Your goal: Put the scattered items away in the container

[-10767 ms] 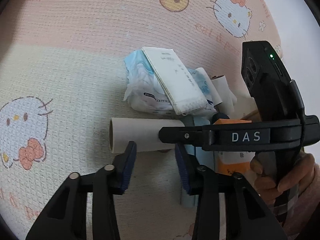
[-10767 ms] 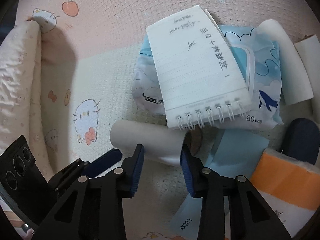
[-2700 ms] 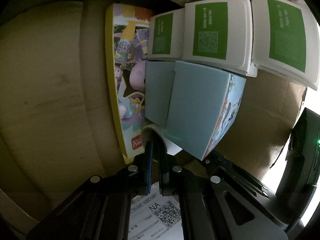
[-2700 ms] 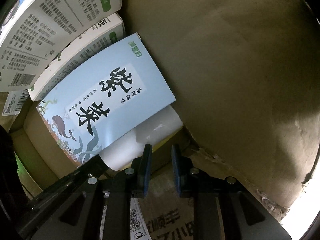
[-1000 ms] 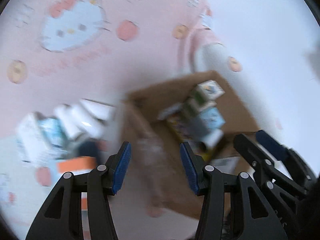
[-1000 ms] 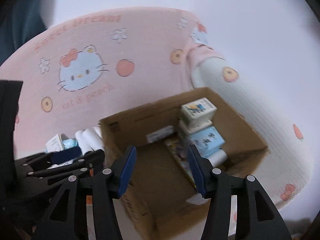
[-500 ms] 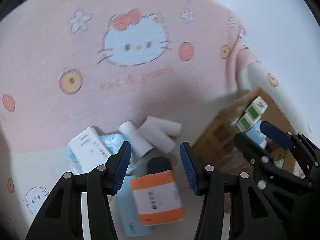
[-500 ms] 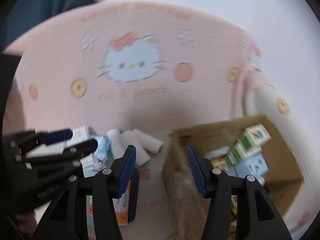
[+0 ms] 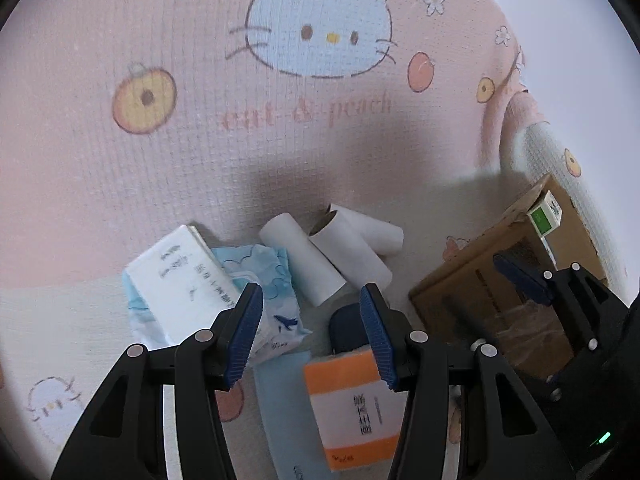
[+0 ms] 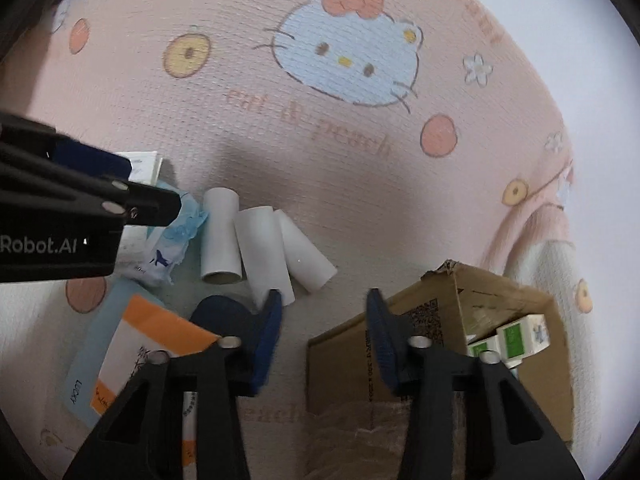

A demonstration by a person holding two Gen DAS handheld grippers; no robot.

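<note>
Blanket (image 9: pixel 168 160), pink with a cartoon cat print, lies under everything. Cardboard box (image 10: pixel 460 312) sits just right of the right gripper (image 10: pixel 322 340), whose empty jaws are closing. Orange pack (image 9: pixel 348 404) lies between the fingers of the left gripper (image 9: pixel 312 332), which gapes wide, holding nothing. Notepad (image 9: pixel 180 280) on a blue wipes pack (image 9: pixel 276 280) lies beyond its left finger. Three white tubes (image 9: pixel 336 252) lie ahead, touching.
</note>
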